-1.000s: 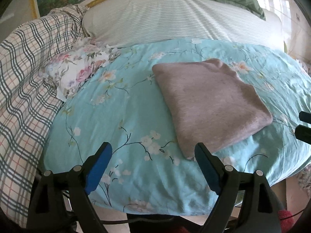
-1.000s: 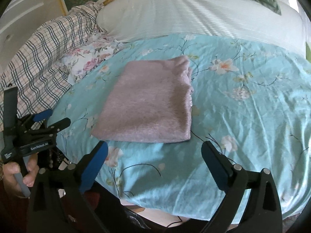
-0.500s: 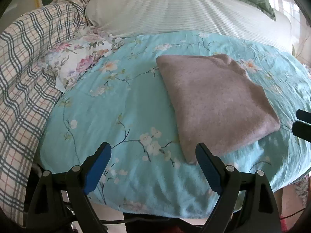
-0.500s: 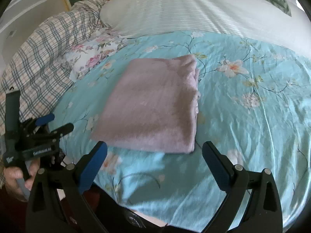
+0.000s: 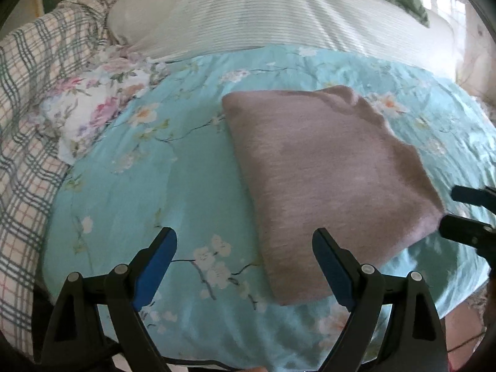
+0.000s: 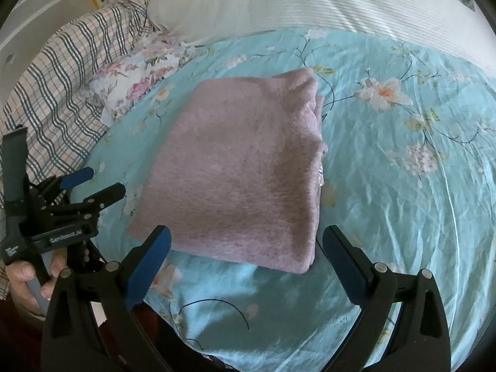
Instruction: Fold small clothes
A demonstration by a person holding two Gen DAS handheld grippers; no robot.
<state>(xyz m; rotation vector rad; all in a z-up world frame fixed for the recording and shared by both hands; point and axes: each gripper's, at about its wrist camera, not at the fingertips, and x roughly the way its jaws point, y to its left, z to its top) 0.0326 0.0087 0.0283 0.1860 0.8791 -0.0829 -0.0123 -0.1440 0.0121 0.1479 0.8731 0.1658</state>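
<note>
Bedding fills the left wrist view: one teal floral quilt, one plaid blanket. One folded mauve knit garment lies on the quilt. Left claw gapes wide, empty.

Right wrist view: right claw likewise spread, empty, at the garment's near edge. Lettering on the left claw's body is unreadable.

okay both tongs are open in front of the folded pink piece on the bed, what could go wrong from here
1. The folded pinkish-mauve knit garment has loose stacked layers along its right edge; tongs pinching only the top layer could undo the fold.
2. The turquoise floral bedsheet looks slick and wrinkled, so a low grab by the right tongs or left tongs might catch sheet too.
</note>
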